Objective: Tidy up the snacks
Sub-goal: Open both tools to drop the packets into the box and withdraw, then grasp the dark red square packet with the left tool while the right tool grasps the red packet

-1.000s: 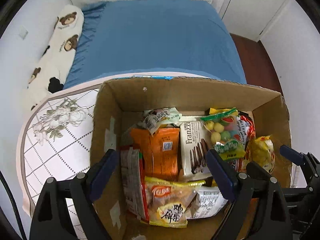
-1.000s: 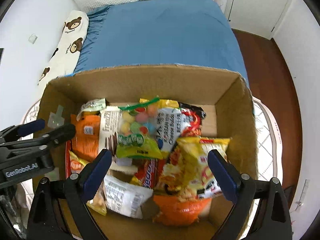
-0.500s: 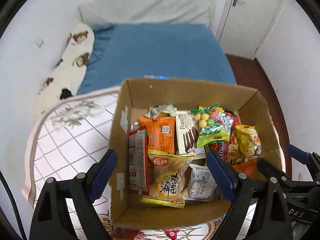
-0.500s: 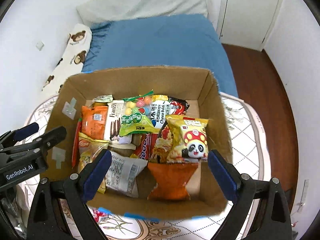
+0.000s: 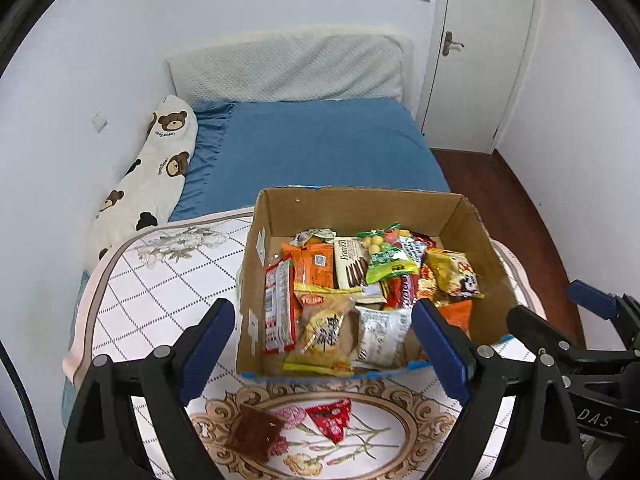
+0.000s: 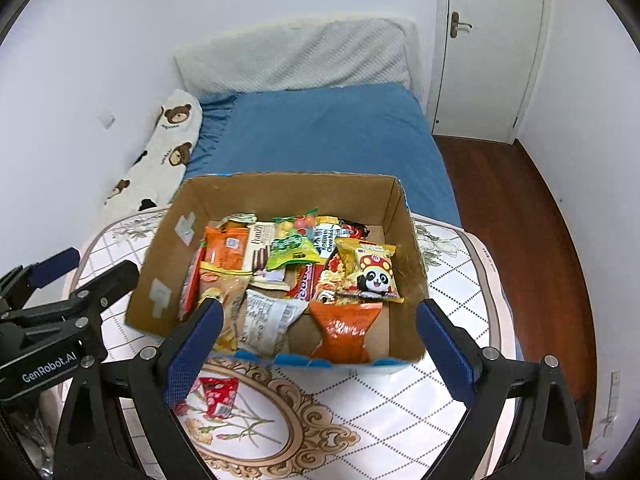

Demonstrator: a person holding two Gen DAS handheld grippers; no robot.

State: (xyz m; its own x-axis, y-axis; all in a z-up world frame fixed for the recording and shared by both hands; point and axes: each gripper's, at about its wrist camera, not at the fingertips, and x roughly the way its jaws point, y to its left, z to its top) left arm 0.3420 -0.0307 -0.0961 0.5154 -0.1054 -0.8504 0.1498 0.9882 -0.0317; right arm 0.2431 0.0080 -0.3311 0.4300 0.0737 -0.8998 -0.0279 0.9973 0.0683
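Note:
An open cardboard box (image 5: pixel 360 208) (image 6: pixel 288 190) stands on a patterned table and holds several snack packets: an orange one (image 5: pixel 318 266), a Franzzi biscuit pack (image 5: pixel 352 262), a green candy bag (image 6: pixel 290 246) and a yellow panda packet (image 6: pixel 374 270). On the table in front of the box lie a red packet (image 5: pixel 330 420) (image 6: pixel 218 396) and a brown packet (image 5: pixel 254 432). My left gripper (image 5: pixel 324 348) is open above the box's near edge, with nothing between its fingers. My right gripper (image 6: pixel 316 350) hangs open over the near edge too, empty.
The table (image 5: pixel 160 280) has a white quilted cover with a floral oval. Behind it is a bed with a blue sheet (image 5: pixel 316 144) and a bear-print bolster (image 5: pixel 156 168). A white door (image 6: pixel 484 48) and dark wood floor (image 6: pixel 516 216) are at the right.
Both grippers have risen and drawn back from inside the box; the box now looks smaller and the table front with the two loose packets has come into view. Both stayed open.

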